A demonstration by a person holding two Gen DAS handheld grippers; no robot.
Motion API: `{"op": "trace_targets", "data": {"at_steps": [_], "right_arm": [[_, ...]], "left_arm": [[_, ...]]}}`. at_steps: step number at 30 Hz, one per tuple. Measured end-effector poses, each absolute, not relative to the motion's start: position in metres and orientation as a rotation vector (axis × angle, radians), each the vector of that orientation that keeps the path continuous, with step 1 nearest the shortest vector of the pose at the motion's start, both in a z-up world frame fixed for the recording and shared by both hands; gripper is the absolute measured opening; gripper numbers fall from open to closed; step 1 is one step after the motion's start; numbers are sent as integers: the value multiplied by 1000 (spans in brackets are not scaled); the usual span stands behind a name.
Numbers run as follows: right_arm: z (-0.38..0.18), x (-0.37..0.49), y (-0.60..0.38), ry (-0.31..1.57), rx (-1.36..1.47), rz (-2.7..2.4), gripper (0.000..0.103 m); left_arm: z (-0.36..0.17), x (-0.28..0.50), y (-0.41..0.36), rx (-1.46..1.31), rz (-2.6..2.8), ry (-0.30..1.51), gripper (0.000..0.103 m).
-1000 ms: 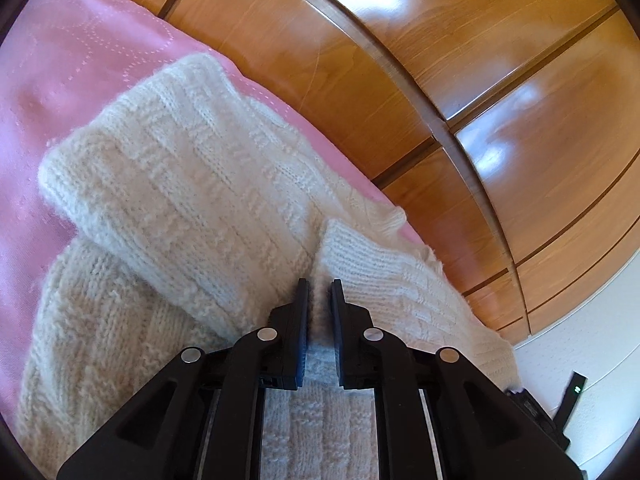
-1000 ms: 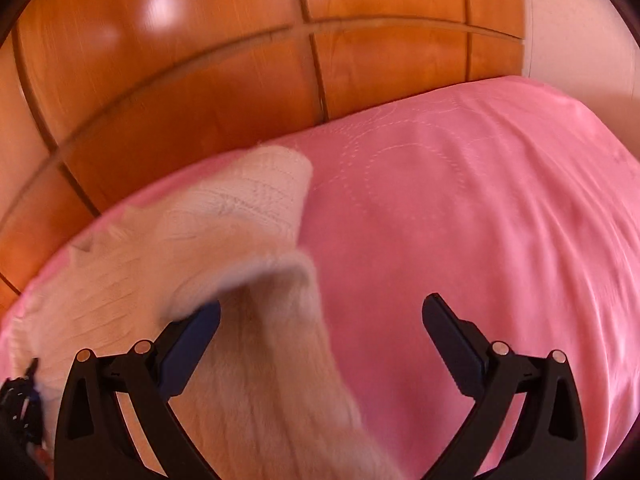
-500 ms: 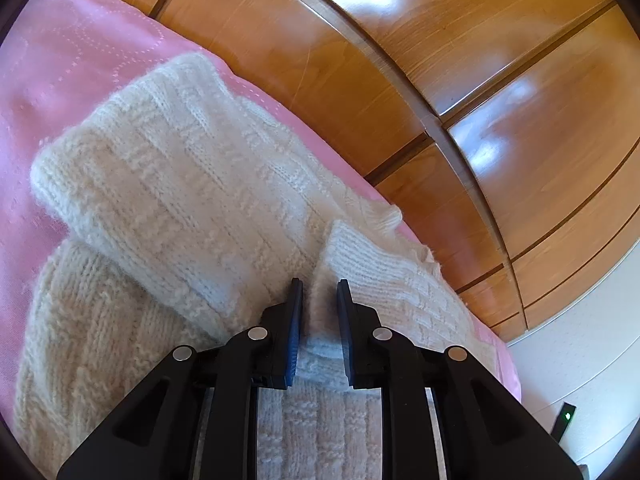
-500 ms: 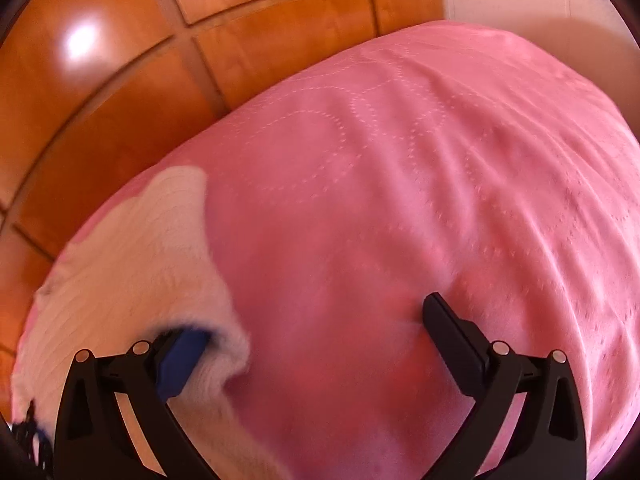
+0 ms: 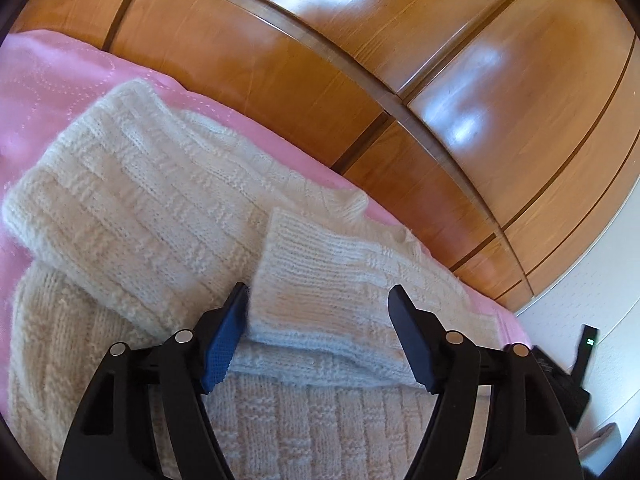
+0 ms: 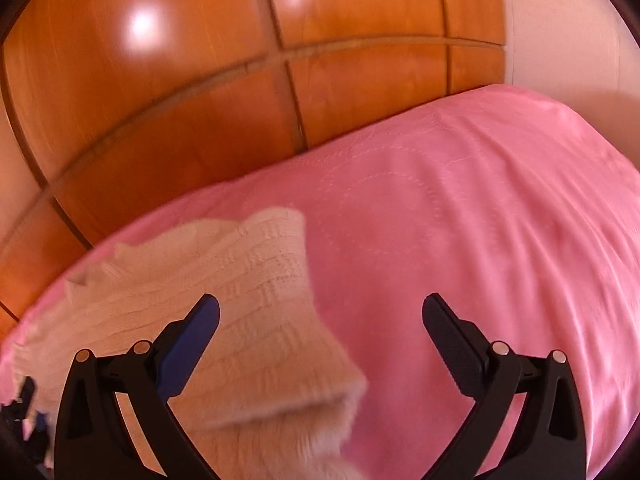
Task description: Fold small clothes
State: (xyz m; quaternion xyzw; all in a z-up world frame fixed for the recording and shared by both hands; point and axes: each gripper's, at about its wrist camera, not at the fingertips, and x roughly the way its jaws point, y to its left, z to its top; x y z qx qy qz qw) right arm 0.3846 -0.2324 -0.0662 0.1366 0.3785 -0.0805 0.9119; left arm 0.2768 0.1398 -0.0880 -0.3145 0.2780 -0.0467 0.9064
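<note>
Folding is under way on the cream knitted sweater (image 5: 168, 216), which lies on the pink bedspread (image 6: 460, 232) close to the wooden wardrobe doors (image 5: 400, 60). Both sleeves are laid across the body of the garment: one long sleeve (image 5: 120, 208) runs diagonally, and the ribbed cuff (image 5: 320, 280) of the other sits between my left fingers (image 5: 236, 308).

State of my left gripper (image 5: 320, 320): fingers apart, holding nothing; the cuff rests loose on the knit below. State of my right gripper (image 6: 320, 320): fingers apart, empty, poised over the sweater's edge (image 6: 256, 280) and bare bedspread. This view is blurred.

Handling notes, as judgement:
- The knit looks thick, soft and light. It will sag and stretch if lifted by one point.
- It is fuzzy, so slip is unlikely, but loose loops may snag.
- I should take hold at the hem or shoulder edges, pinching all layers together, one gripper per corner.
- Lifting low should keep the folded sleeves in place.
</note>
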Motion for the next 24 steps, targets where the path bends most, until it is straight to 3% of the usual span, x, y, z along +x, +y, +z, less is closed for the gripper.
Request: {"op": "trace_targets", "data": {"at_steps": [3,6,14,20,24], "right_arm": [[-93,403,-246,864,198,-312,101],[-110,400,-278,884,389,-300,101],[-101,394,-274,886,355,-297,101],[-69,344,-247,732,227,-255,101],[-104,368,-246,925,210,-250,101]], "left_arm": [[-88,281,134,-605,-65,598,70],[-85,288,117,-482,8,650,70],[-84,296,98,-326,91,708,73],[-83,293,96,-305,102,711,73],[-83,297,95,-301,107,712,73]]}}
